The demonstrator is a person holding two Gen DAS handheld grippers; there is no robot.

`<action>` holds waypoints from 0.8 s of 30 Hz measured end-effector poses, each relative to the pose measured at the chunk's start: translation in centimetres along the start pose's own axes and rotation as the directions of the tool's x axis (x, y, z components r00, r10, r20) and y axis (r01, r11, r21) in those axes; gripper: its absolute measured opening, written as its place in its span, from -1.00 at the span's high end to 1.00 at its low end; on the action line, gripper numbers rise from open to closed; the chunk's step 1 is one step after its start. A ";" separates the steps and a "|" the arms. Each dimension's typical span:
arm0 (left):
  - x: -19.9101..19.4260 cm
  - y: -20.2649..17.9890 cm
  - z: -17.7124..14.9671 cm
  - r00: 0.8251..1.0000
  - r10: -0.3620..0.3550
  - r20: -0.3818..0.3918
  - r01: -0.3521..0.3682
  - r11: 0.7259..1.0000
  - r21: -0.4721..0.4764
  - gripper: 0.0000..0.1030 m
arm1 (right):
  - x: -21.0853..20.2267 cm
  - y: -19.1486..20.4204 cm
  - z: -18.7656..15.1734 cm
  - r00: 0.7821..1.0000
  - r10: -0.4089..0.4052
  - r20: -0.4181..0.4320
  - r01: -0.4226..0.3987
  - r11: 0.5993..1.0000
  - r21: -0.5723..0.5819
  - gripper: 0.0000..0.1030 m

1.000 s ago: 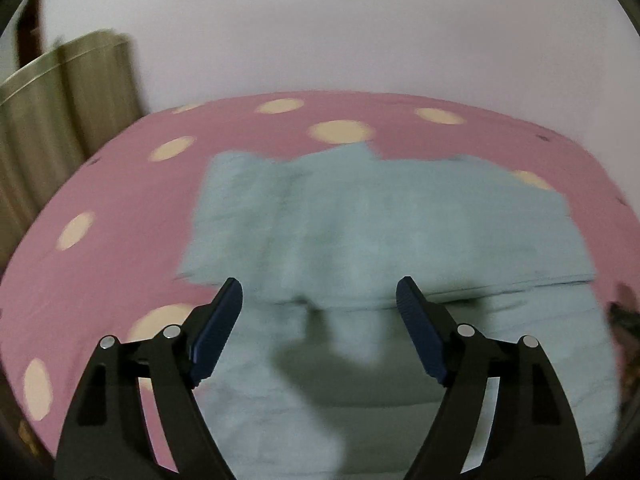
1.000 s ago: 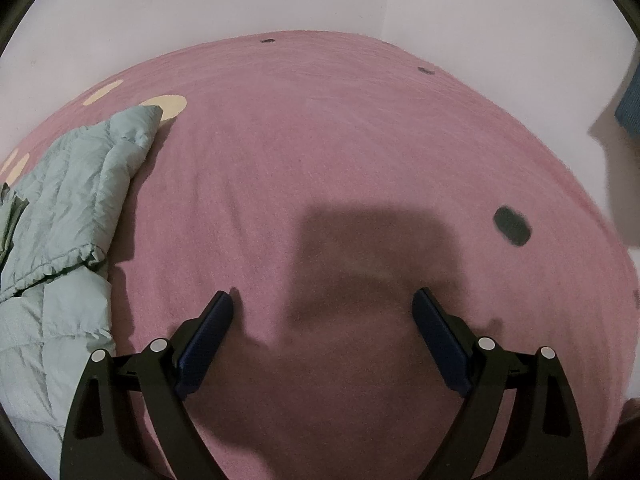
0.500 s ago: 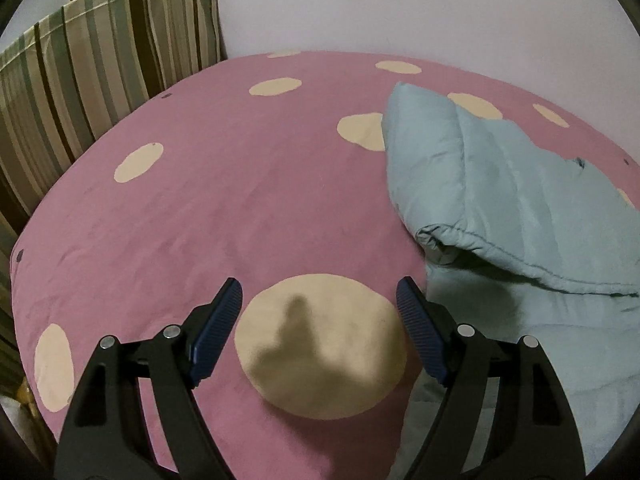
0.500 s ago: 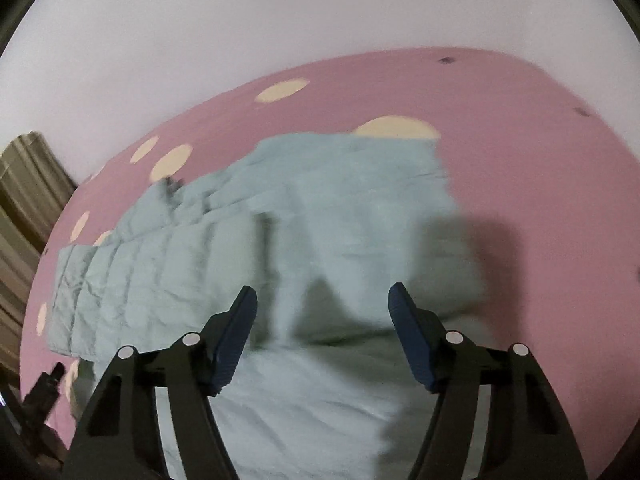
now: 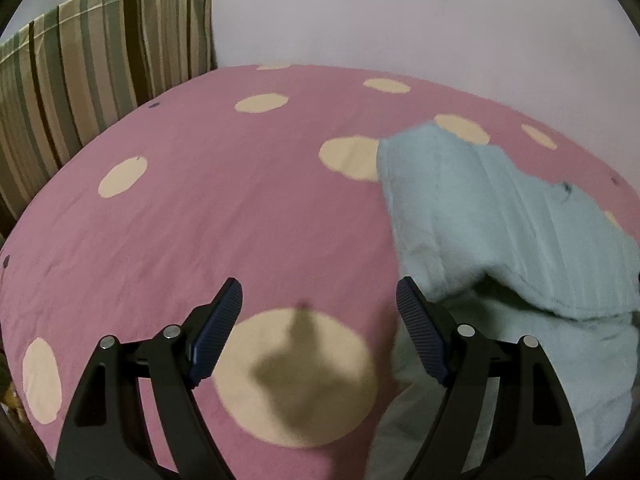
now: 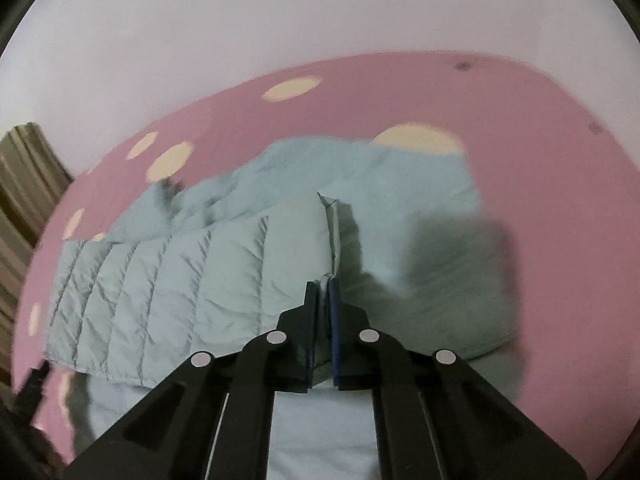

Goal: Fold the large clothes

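Observation:
A pale blue quilted jacket (image 6: pixel 192 276) lies partly folded on the pink bedspread with cream dots (image 6: pixel 540 152). My right gripper (image 6: pixel 322 286) is shut on a raised edge of the jacket, the fabric pinched between its blue pads and standing up in a ridge. In the left wrist view the same jacket (image 5: pixel 500 232) lies at the right, its folded edge curling over. My left gripper (image 5: pixel 320 300) stands open above a cream dot of the bedspread (image 5: pixel 200 220), its right finger beside the jacket's left edge, nothing between the fingers.
A striped green and brown curtain (image 5: pixel 80 72) hangs at the bed's left side. A plain pale wall (image 5: pixel 400 12) runs behind the bed. Pink bedspread stretches left of the jacket. The tip of a dark tool (image 6: pixel 34 384) shows at the lower left of the right wrist view.
The right gripper swung from bare bedspread to over the jacket and shut on its edge. The left gripper moved left off the jacket to the bedspread beside it, staying open.

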State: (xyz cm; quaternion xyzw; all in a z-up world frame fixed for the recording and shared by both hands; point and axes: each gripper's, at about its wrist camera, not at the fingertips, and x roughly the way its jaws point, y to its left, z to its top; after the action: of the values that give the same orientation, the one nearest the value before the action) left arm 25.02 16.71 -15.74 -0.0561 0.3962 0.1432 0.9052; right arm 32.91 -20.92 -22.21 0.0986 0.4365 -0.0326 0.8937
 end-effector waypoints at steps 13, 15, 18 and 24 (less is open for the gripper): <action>2.3 -8.0 2.5 1.000 -0.027 -0.006 0.028 0.991 0.132 -0.54 | 3.5 -6.9 -0.6 0.989 -0.136 -0.064 0.141 0.988 0.064 0.89; 2.0 -8.3 2.7 0.999 -0.045 0.001 0.045 0.991 0.127 -0.54 | 2.3 -6.6 -0.3 0.991 -0.132 -0.033 0.134 0.988 0.073 0.89; 1.2 -8.5 3.3 0.998 -0.052 0.032 0.048 0.991 0.124 -0.54 | 0.0 -6.0 0.7 0.995 -0.097 0.039 0.094 0.992 0.082 0.86; 2.3 -9.2 4.1 0.994 -0.105 0.010 0.104 0.991 0.082 -0.54 | 2.1 -1.1 1.9 1.000 0.007 0.007 -0.007 1.000 -0.010 0.86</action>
State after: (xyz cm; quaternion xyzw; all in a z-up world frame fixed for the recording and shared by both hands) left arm 32.20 9.33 -14.71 -0.0390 0.3919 0.0800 0.9157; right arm 35.49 -22.30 -22.92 0.0955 0.4331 -0.0275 0.8959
